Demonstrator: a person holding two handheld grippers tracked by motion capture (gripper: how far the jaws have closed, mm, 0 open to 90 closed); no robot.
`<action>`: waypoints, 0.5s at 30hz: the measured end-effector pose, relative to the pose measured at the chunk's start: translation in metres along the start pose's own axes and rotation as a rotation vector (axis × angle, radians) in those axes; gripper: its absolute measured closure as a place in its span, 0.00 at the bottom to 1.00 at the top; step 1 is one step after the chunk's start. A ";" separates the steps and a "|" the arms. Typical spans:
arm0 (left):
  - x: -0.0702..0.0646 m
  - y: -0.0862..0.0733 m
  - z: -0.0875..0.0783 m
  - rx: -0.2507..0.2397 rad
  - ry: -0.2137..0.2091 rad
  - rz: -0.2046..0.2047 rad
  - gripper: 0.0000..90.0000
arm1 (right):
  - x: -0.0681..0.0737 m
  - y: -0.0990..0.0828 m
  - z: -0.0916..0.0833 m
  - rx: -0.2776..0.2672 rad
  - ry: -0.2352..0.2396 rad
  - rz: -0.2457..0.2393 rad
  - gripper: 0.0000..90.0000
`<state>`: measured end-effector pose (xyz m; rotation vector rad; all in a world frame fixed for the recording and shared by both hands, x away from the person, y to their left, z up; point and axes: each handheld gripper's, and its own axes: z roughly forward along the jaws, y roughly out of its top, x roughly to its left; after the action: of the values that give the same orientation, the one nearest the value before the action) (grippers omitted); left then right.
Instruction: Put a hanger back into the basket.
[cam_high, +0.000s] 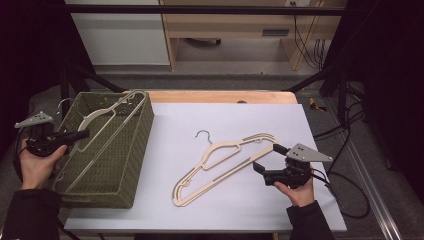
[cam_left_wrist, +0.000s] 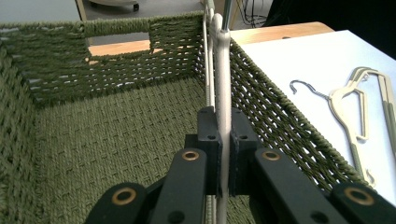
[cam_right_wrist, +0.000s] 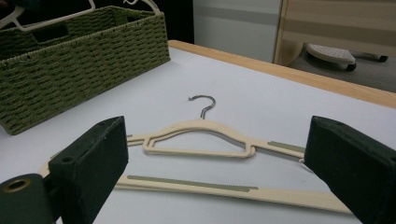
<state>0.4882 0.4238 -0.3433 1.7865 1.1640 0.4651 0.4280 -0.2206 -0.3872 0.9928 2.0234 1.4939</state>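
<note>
Fingers (cam_left_wrist: 211, 140) of the left gripper (cam_left_wrist: 223, 154) are pinched tight on the thin edge of a cream hanger (cam_left_wrist: 223, 93), which runs straight up from between the pads toward the far wall of a green woven basket (cam_left_wrist: 93, 140); in the high view that hanger (cam_high: 107, 122) lies slanted across the basket (cam_high: 127, 165), its curved end propped at the far rim and its long bar reaching back toward the left gripper (cam_high: 84, 134), which is held over the basket's near-left side by the person's left hand (cam_high: 35, 162). Beyond those pads the basket's floor shows bare green weave. Fingers (cam_right_wrist: 91, 158) of the right gripper (cam_right_wrist: 219, 163) stand wide apart and grip nothing; just ahead of them, between the two pads in the right gripper view, a second cream hanger (cam_right_wrist: 196, 140) lies flat on the white table (cam_right_wrist: 261, 107), metal hook pointing away from the pads, its long bar with a grey-green strip crossing close in front of them. In the high view this flat hanger (cam_high: 220, 160) lies just left of the right gripper (cam_high: 267, 159), which the person's right hand (cam_high: 297, 192) holds low over the table (cam_high: 225, 210), well apart from the basket. A wooden strip (cam_high: 220, 96) edges the table's far side.
</note>
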 end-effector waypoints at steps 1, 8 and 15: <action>0.002 0.001 0.000 0.008 0.007 -0.004 0.95 | 0.000 0.000 0.000 -0.001 -0.002 0.002 0.08; 0.011 0.015 -0.007 0.062 -0.009 0.031 0.95 | 0.001 -0.001 0.002 0.005 0.001 0.005 0.08; 0.015 0.014 0.000 0.122 0.009 0.078 0.95 | 0.001 -0.001 0.005 0.009 0.006 0.002 0.08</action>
<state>0.5029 0.4348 -0.3339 1.9418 1.1532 0.4568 0.4304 -0.2166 -0.3899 0.9955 2.0357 1.4911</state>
